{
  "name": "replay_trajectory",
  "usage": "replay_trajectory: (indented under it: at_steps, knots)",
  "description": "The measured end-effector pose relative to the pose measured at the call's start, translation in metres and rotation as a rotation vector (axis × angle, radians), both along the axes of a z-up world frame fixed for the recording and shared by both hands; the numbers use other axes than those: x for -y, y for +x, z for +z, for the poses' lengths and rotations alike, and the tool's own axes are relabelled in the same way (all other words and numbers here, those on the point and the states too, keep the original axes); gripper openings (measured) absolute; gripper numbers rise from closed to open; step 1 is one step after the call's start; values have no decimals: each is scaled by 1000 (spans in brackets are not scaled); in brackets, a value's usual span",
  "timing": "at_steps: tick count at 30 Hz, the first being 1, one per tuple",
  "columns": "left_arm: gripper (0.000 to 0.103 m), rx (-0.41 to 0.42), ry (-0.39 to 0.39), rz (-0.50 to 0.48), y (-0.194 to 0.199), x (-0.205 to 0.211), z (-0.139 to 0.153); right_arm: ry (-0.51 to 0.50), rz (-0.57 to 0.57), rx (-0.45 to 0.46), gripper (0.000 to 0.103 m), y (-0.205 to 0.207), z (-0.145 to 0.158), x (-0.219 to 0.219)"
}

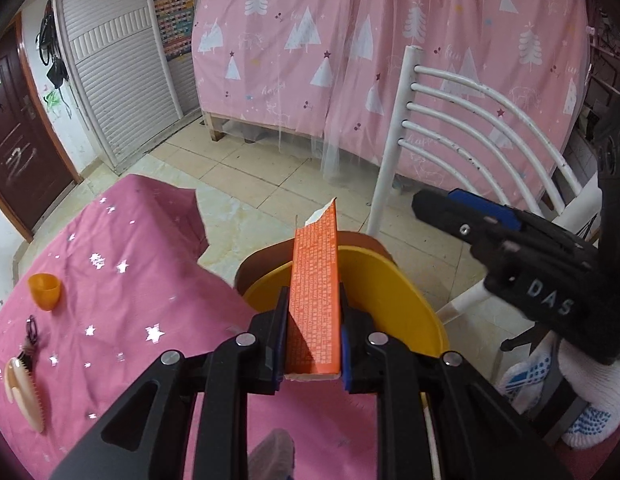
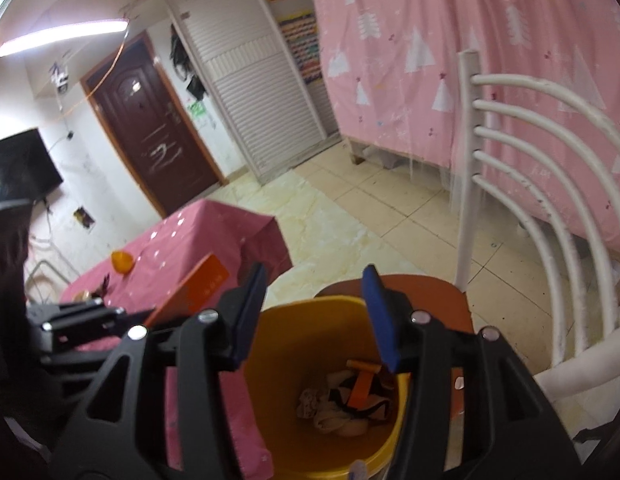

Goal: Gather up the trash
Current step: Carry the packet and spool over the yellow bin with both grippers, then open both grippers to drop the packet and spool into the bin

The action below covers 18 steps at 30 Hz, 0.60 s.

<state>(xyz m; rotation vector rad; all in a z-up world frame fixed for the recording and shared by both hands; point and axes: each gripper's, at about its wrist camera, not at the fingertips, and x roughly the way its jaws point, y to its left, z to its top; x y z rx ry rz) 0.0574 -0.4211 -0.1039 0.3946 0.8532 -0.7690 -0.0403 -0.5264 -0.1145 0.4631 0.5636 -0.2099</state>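
Two tools are in view. Left tool (image 1: 314, 312) is closed tightly on an orange box (image 1: 314, 292), which stands up between its pads and leans out over the near rim of the yellow bin (image 1: 394, 280). Right tool (image 2: 316, 316) has its jaws apart with nothing between them, and it hangs over the open bin (image 2: 322, 344). Inside the bin lie crumpled paper (image 2: 342, 412) and a small orange piece (image 2: 362, 384). The bin stands on a brown seat of the white chair (image 1: 462, 120), just beside the worktop (image 1: 141, 280) with a pink starred cloth. On the worktop, well apart from the bin, are an orange cup (image 1: 45, 291) and a comb (image 1: 25, 394).
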Motion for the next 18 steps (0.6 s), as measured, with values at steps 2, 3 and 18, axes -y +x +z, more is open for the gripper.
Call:
replay_trajectory:
  at_steps: [2,3,18]
  knots:
    - [13,-16,-15,-1,1,3,-3,9,-19,15,48,-5,1,5]
    - [15,-32,-21,0,3,4,-4,11,-24,19,48,-6,2,5]
    - [54,-67,-61,66,18,-28,-1,-3,23,32,55,2,10,-18]
